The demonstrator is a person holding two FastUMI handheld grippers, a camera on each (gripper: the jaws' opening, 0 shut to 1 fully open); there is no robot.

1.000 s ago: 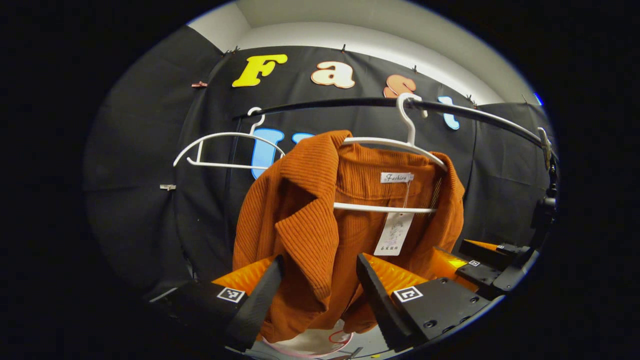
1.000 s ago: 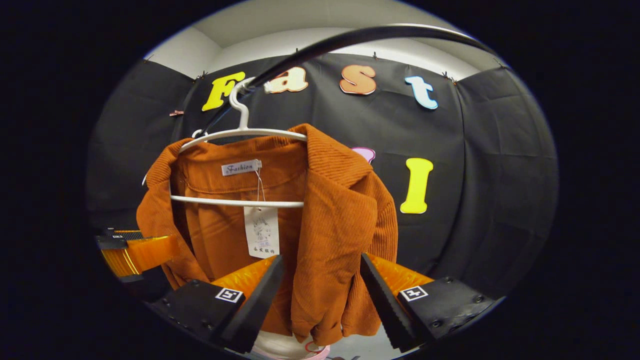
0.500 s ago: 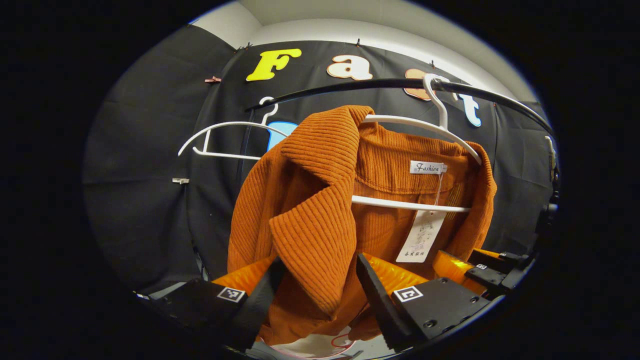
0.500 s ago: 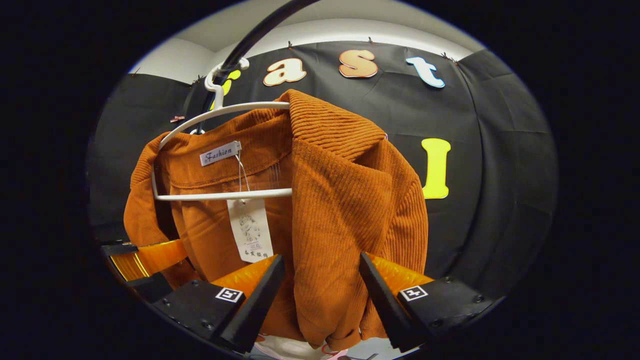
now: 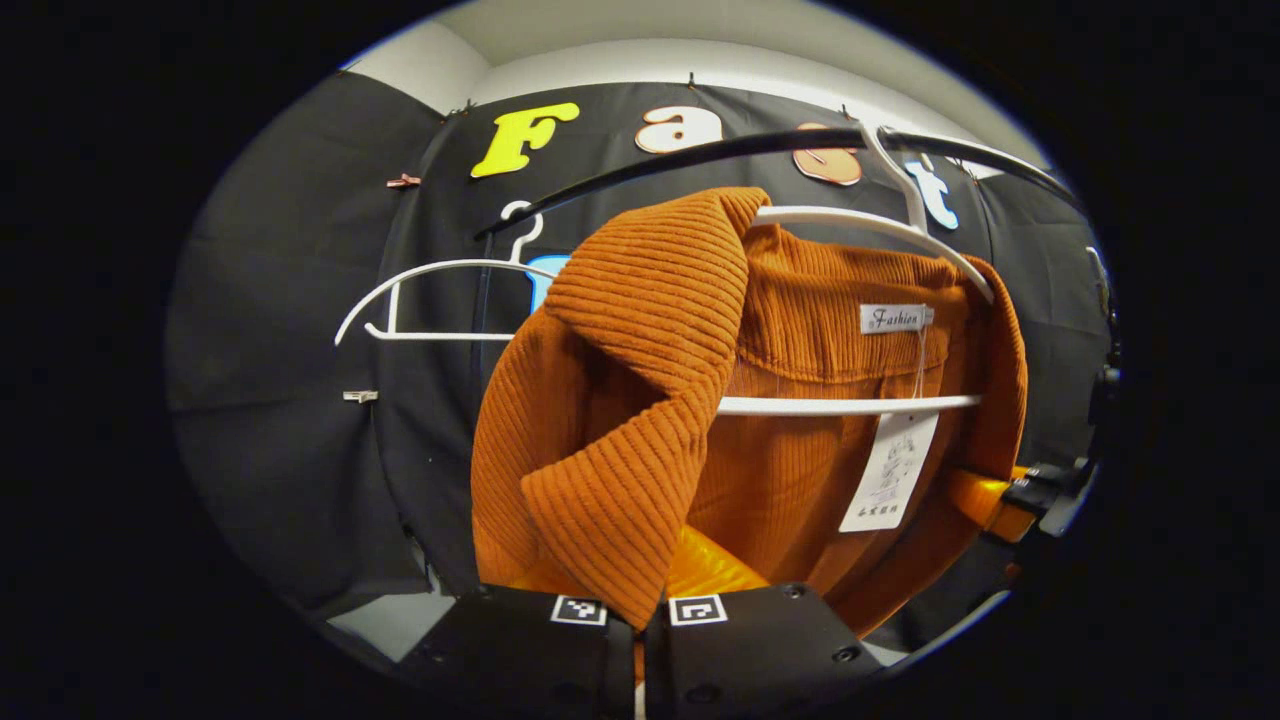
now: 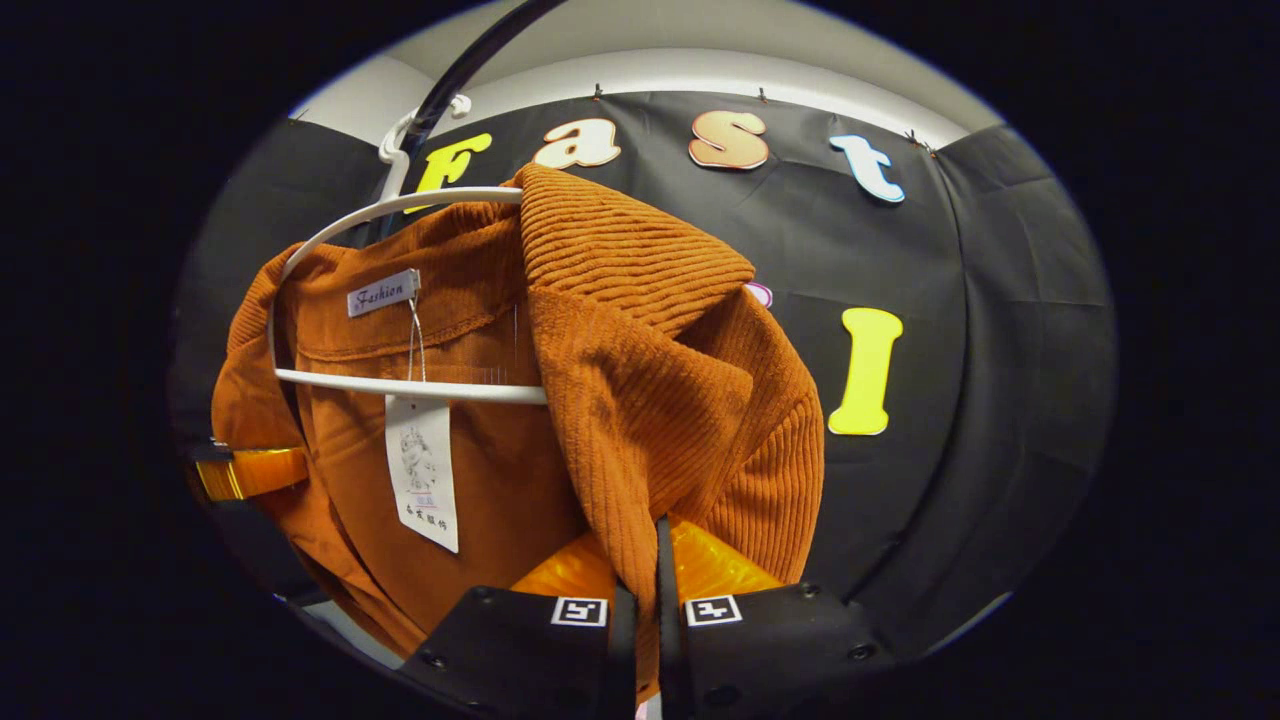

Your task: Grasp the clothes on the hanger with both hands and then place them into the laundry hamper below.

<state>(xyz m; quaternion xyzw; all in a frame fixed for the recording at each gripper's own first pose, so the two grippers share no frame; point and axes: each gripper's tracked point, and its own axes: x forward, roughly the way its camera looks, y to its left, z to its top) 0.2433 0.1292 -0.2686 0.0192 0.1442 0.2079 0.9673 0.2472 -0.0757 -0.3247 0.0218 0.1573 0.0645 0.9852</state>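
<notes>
Left gripper view is showing the left gripper (image 5: 637, 610) pinching the front edge of the orange jacket (image 5: 640, 420), its fingers pressed together on the ribbed lapel. Over in the right gripper view, the right gripper (image 6: 645, 605) is doing the same on the opposite lapel — both are clamping cloth, not plastic. The jacket is hanging on a white hanger (image 5: 850, 405), which is hooking over the black rail (image 5: 700, 152) above it; a paper tag (image 5: 888, 472) is dangling from the collar below the hanger's crossbar.

To my eye the risk is lying in the pull: the shoulders are wrapping over the hanger's arms, so a straight tug downward is likely dragging the hanger along or springing it off the rail. Thin pinches on a single lapel edge could also be slipping under the jacket's weight.

An empty hanger (image 5: 440, 300) is hanging on the rail, well apart from the jacket on one side, and the black cloth wall (image 6: 980, 330) is sitting behind the jacket — open room is lying toward me and downward. I can't see the hamper.
</notes>
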